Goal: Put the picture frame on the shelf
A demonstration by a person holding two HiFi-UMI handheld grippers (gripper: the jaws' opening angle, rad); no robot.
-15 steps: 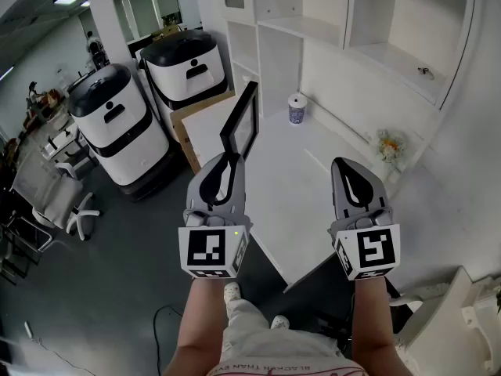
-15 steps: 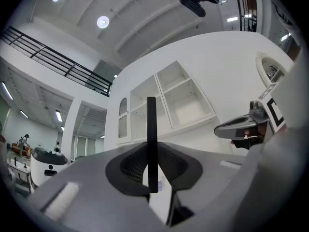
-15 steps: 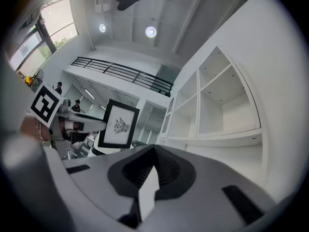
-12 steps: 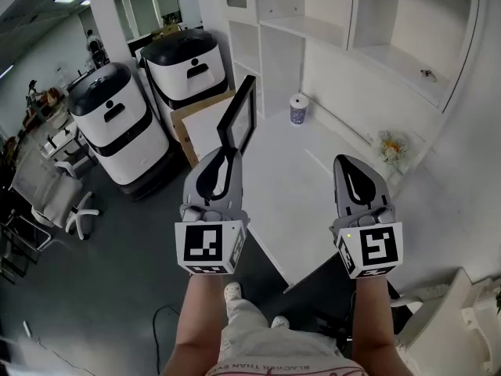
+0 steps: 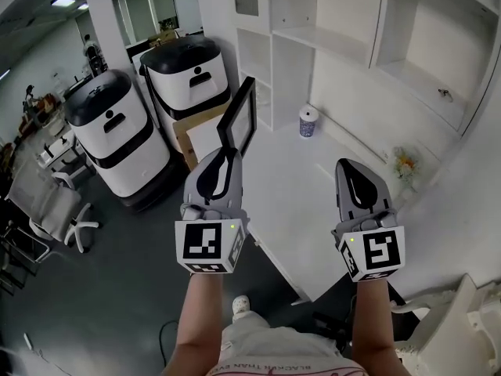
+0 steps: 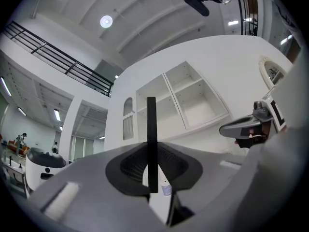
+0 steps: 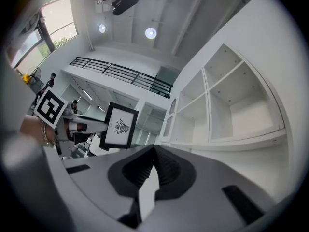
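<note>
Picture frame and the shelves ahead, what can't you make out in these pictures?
The picture frame: edge-on in the left gripper view, so its front is hidden; in the right gripper view its drawing is too small to identify.
The cup: print too small in the head view.
The small object on a right-hand shelf: too small to name, head view.
The shelves: top rows cut off by the head view's upper edge.

I'm holding the black picture frame [image 5: 239,122] upright, its lower edge clamped in my left gripper [image 5: 227,153]; the white open-compartment shelf [image 5: 344,36] is standing just beyond it.
</note>
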